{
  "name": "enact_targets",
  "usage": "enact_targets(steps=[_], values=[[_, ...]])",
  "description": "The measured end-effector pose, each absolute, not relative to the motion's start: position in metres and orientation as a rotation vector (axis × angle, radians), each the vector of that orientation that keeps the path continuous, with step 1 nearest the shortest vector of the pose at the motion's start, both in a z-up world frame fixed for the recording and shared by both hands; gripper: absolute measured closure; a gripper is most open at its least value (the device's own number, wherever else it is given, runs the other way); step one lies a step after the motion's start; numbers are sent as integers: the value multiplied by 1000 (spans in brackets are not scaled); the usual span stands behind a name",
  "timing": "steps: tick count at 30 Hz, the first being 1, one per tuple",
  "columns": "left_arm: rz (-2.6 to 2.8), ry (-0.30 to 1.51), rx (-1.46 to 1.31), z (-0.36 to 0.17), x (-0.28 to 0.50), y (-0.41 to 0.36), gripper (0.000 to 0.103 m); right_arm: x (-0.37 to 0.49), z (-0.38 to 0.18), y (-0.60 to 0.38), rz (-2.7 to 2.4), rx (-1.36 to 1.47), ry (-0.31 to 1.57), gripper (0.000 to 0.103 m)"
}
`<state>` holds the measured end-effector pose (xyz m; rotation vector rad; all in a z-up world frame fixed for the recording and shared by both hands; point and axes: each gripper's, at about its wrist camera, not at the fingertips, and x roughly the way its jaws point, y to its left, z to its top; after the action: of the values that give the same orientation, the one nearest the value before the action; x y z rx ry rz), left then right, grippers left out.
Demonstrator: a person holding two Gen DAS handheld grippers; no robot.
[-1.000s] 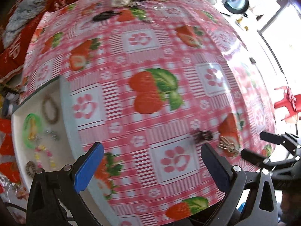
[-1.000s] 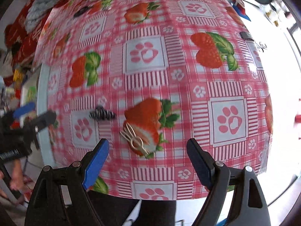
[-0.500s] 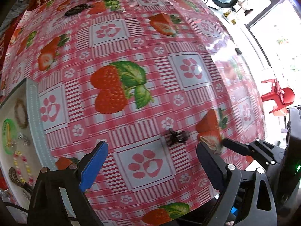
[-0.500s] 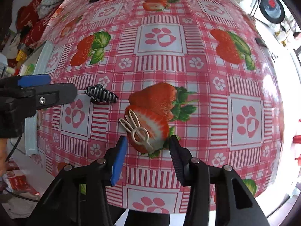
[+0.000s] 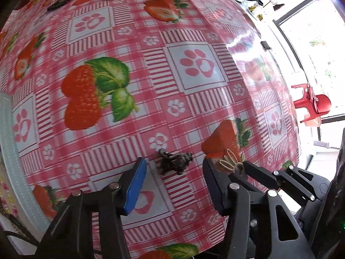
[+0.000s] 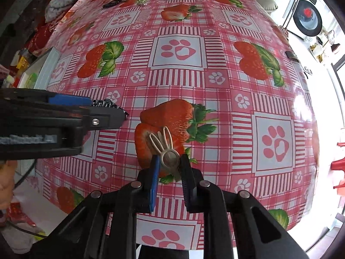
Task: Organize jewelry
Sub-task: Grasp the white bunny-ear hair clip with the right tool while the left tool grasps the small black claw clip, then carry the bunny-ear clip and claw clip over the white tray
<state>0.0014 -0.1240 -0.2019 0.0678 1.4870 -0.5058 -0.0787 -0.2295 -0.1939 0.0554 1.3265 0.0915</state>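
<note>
The strawberry tablecloth (image 6: 179, 49) fills both views, right gripper (image 6: 169, 161) clamping the bunny clip (image 6: 165, 149), left gripper (image 5: 174, 170) wide around the dark claw clip (image 5: 175, 164).

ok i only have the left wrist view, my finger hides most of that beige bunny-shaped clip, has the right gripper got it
observer: yes, the right gripper is shut on the round end of the beige bunny-shaped hair clip, a pad each side
operator: which way do its ears point
observer: away from that gripper, over a printed strawberry on the pink checked tablecloth
operator: can you see my dark claw clip
observer: barely, in the right wrist view the left gripper covers it, only its teeth show
</note>
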Motion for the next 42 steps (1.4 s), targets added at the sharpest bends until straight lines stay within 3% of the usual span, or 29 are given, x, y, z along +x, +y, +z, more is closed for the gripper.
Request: enact_targets(steps=[2, 4, 5, 23, 42], values=[[-506, 1477, 77, -203, 1, -127, 58, -81, -193, -232, 93, 67, 1331, 82], [-509, 1476, 74, -203, 1, -129, 61, -82, -192, -232, 95, 74, 1332, 82], [-510, 1472, 72, -203, 0, -130, 70, -82, -191, -232, 97, 76, 1332, 82], [-434, 1410, 19, -173, -13, -115, 74, -71, -169, -250, 119, 162, 1334, 82], [-235, 1314, -94, -109, -60, -56, 74, -61, -107, -238, 268, 65, 1311, 82]])
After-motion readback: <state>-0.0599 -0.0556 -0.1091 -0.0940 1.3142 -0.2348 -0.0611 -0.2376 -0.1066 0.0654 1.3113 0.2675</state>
